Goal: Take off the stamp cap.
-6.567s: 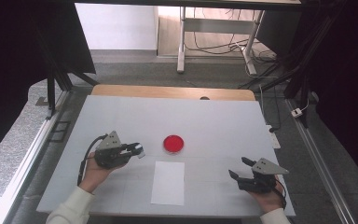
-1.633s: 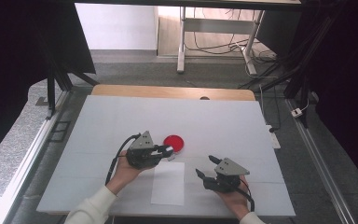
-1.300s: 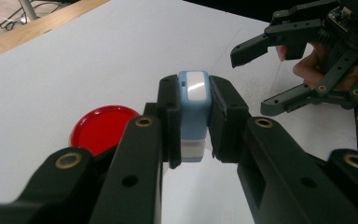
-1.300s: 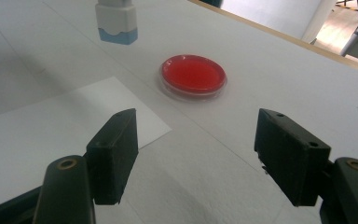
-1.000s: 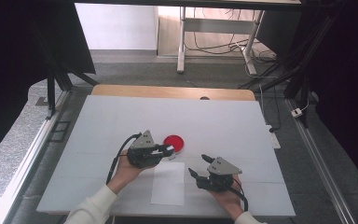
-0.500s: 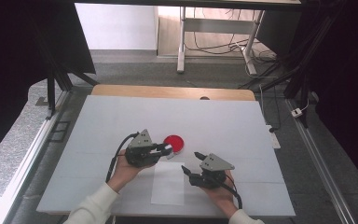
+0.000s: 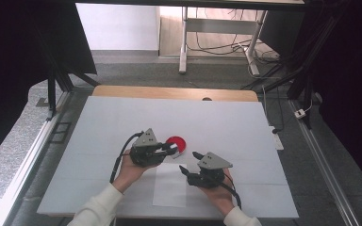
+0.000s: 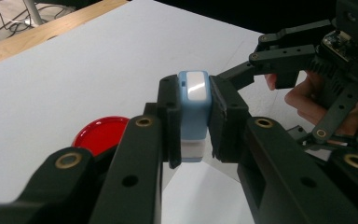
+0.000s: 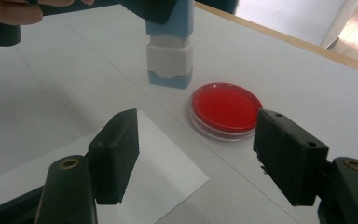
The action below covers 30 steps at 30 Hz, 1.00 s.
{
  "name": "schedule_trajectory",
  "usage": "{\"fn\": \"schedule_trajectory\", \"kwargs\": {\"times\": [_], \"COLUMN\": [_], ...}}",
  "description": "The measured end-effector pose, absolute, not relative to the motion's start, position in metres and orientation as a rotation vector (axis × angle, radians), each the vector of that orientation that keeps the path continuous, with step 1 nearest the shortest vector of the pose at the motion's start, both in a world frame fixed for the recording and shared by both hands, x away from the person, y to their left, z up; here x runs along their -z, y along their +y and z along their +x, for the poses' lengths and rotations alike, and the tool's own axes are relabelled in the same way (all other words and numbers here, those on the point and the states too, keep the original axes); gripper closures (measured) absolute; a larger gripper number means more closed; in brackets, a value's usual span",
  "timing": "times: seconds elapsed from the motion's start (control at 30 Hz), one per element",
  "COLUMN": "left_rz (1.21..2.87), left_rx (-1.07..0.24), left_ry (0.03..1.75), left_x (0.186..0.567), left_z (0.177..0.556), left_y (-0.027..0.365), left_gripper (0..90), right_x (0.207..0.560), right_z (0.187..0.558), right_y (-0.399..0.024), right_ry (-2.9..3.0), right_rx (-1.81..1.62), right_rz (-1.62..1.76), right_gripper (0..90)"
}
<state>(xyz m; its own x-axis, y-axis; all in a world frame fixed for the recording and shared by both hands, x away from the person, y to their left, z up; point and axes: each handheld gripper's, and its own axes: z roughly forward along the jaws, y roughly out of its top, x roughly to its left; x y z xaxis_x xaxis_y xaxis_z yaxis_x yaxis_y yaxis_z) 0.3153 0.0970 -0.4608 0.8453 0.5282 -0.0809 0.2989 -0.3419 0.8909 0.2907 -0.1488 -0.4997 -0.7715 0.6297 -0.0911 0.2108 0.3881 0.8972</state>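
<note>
My left gripper is shut on a light-blue and white block-shaped stamp, held upright just above the table with its white end downward. A round red dish lies right beside it, also seen behind the jaws. A white paper sheet lies in front of both. My right gripper hovers over the sheet's right edge, open with nothing between its fingers, pointing at the stamp and the red dish.
The white table top has a wooden strip along its far edge. Metal frame rails run down both sides. A desk leg and cables stand on the floor beyond.
The right gripper has slid left and slightly away from the person, closing in on the stamp and dish. The left gripper and stamp have stayed put.
</note>
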Motion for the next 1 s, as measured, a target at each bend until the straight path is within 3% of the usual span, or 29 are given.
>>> {"fn": "schedule_trajectory", "kwargs": {"times": [1.0], "left_rz": [1.966], "left_rx": [-0.261], "left_ry": [0.620], "left_x": [0.467], "left_z": [0.315], "left_y": [0.086], "left_gripper": [75.1], "right_x": [0.505], "right_z": [0.291], "right_y": [-0.127], "right_ry": [2.263], "right_rx": [-1.348], "right_rz": [0.678], "right_gripper": [31.0]}}
